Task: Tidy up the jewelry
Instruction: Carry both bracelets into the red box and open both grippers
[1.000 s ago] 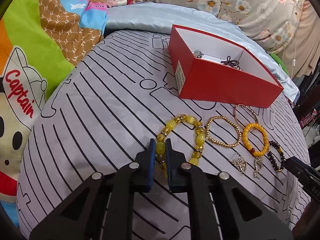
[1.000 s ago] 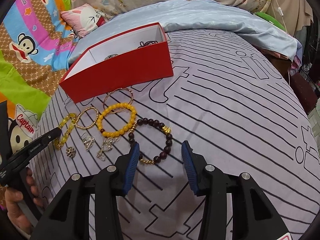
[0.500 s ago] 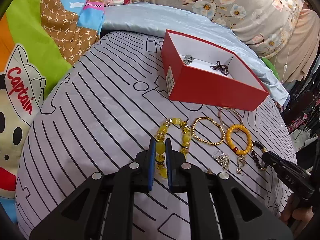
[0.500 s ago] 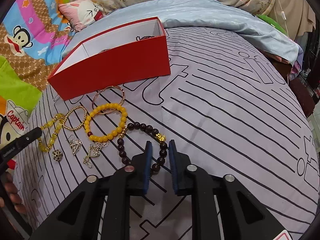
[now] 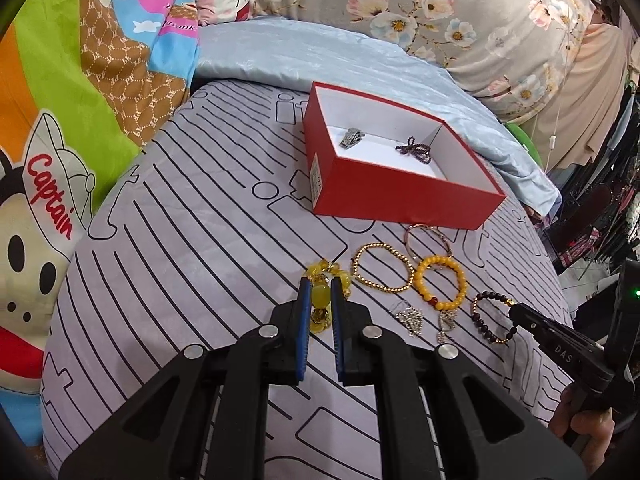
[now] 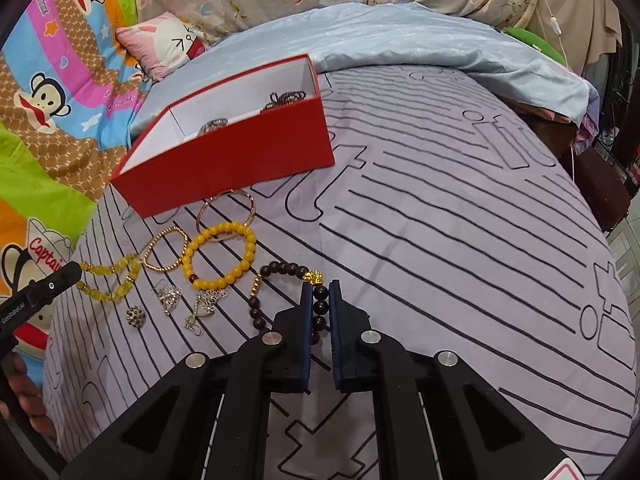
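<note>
My left gripper (image 5: 320,300) reaches forward and low, its blue-padded fingers (image 5: 304,312) drawn nearly together and pinching a yellow bead between them. My right gripper (image 6: 320,304) sits to its right, equally low, pads (image 6: 335,312) closed in on a dark bead. Each tool's black tip shows at the edge of the other's view, with my bare hand (image 5: 584,428) behind gripping the handle.
</note>
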### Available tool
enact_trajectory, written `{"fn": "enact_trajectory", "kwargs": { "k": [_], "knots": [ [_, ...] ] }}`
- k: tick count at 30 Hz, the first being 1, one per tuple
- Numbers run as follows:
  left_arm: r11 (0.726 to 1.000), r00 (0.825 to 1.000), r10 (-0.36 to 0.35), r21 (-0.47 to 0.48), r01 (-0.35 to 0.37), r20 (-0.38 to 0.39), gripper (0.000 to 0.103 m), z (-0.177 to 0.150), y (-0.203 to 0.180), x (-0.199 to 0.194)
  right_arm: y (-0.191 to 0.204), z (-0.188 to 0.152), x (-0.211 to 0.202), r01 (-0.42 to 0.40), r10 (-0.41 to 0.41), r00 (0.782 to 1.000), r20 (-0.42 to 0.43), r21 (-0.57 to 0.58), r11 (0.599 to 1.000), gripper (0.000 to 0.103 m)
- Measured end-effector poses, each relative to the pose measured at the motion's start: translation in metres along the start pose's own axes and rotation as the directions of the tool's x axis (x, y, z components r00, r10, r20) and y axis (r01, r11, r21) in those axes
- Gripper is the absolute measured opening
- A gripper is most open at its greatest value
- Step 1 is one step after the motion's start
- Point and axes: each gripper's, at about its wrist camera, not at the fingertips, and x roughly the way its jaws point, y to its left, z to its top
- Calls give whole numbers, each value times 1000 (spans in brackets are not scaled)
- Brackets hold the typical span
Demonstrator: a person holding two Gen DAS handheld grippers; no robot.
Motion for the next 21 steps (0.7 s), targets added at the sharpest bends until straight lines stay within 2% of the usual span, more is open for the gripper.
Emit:
{"fn": "enact_trajectory", "kwargs": {
  "k": [12, 21],
  "knots": [
    [999, 996, -50, 26, 48, 71, 9, 17, -18, -40, 5, 14, -48, -53, 53, 994, 97, 1, 999, 7],
    [994, 986, -85, 77, 75, 143, 9, 50, -38, -65, 13, 36, -74, -116, 120, 981, 152, -31, 993, 7]
  ]
}}
